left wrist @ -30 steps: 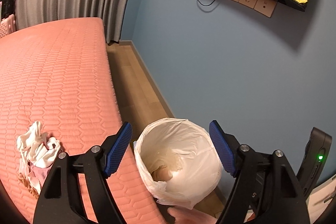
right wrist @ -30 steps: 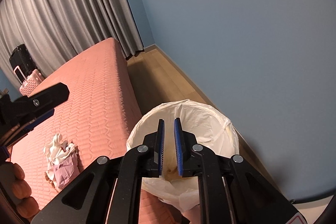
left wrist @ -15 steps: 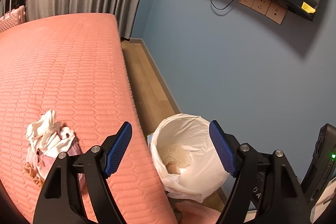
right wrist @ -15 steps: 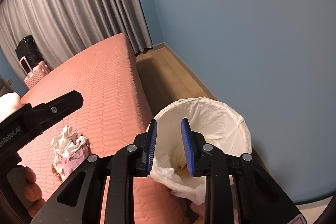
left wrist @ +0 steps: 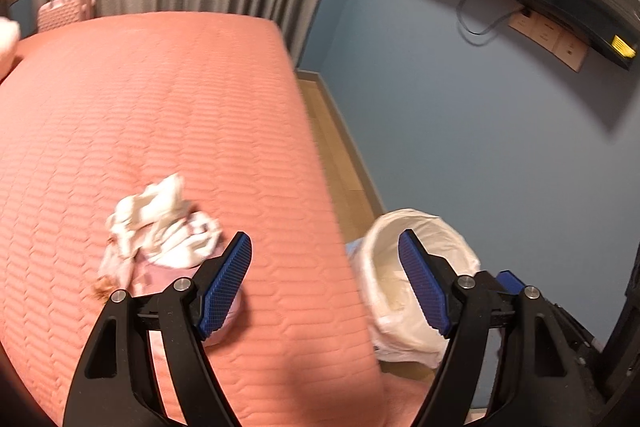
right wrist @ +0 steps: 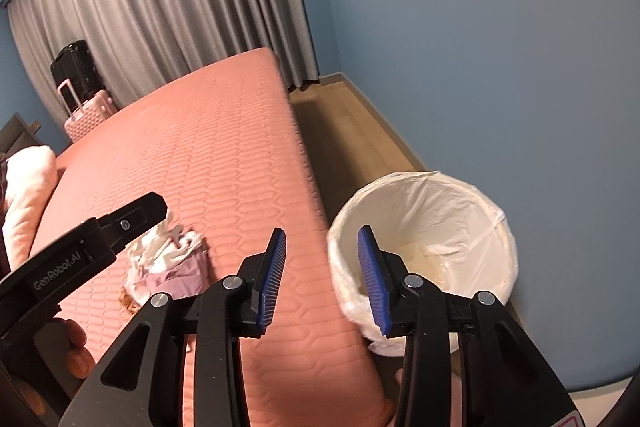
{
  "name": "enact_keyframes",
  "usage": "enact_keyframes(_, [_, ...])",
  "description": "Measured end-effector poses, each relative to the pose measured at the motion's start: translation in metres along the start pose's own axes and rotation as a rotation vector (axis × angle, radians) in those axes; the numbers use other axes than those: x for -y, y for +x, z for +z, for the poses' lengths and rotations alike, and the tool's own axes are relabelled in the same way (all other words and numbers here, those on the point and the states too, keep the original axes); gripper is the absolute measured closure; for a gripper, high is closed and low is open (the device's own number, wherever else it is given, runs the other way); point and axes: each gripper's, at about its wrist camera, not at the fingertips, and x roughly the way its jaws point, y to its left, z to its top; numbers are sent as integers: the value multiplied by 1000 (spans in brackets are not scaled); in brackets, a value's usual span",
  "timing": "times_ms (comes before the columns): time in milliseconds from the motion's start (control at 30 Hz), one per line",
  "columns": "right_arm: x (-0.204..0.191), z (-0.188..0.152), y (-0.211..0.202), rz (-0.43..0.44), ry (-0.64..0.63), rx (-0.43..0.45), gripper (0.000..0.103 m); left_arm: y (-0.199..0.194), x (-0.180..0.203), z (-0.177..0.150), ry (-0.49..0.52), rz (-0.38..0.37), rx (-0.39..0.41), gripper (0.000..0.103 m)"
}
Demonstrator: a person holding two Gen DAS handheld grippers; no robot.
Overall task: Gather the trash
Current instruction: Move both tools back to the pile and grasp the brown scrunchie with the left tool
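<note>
While the crumpled trash heap lies on the pink quilted bed, it sits just ahead and to the left of the left gripper, whose jaws stand wide with nothing between them. The right gripper is farther off, pointing between bed edge and bin, its jaws opening and empty. So the left hand looks the nearer for a pickup (a judgement only). The heap is soft and irregular: white scrunched tissue over a pink wrapper, with a small brownish scrap at its near left; its long axis runs roughly toward the camera. The bin, round and lined with a thin white plastic bag, stands on the wooden floor beside the bed.
</note>
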Motion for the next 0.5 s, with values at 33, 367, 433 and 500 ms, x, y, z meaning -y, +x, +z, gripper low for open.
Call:
enact_keyframes(33, [-5,-2,0,6,-6,-4,66,-1,-7,-2,-10,11,-1,28])
enact_keyframes(367, [-56,-22,7,61,-76,-48,64,-13,-98,-31,-130,142,-34,25])
enact_keyframes(433, [-67,-26,11,69,-89,-59,64,-13,-113,-36,-146,174,-38,25])
enact_keyframes(500, [-79,-30,15,77,-106,-71,64,-13,-129,-42,-160,202,-45,25])
